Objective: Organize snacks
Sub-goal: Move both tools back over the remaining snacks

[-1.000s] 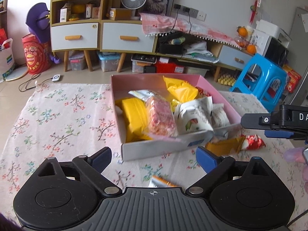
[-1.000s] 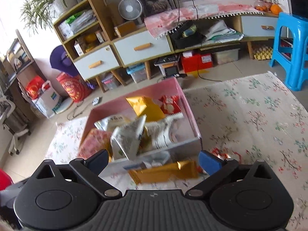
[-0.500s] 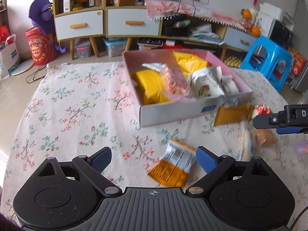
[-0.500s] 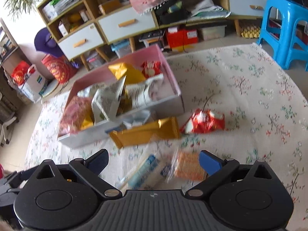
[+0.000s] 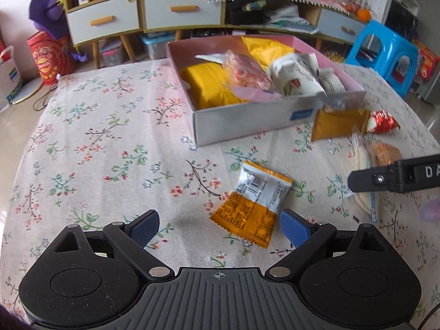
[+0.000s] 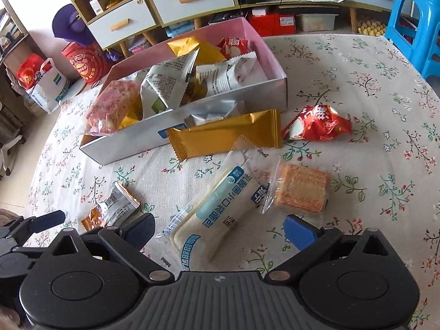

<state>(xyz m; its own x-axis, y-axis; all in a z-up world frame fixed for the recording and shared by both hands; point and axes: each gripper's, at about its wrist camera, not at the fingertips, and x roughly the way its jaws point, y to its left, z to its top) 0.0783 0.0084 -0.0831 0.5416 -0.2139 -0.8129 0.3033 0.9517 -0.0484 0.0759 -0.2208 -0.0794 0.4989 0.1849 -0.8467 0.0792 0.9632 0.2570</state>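
Directly ahead of the right gripper, lying partly between its spread blue pads, is the long bread roll pack. Its long axis runs from near the left pad up and away to the right, so it sits slantwise across the jaw line rather than square to it. Both jaws stand wide apart and hold nothing. Just right of the roll, ahead of the right pad, lies the clear-wrapped biscuit pack, touching or nearly touching the roll; the wrappers overlap in view and I cannot tell which.

The left gripper is likewise spread open and empty, poised above the cloth. The orange and white packet lies just ahead of it, closer to the right pad, its long axis leaning away to the right.

Farther off from the right gripper, the gold bar wrapper leans against the near wall of the box, with the red packet to its right on the floral cloth. The box is already crowded with snacks.

Each gripper looks set over its own nearest item, tilted down toward the cloth; the roll probably needs a wrist turn for a clean pinch across its width.
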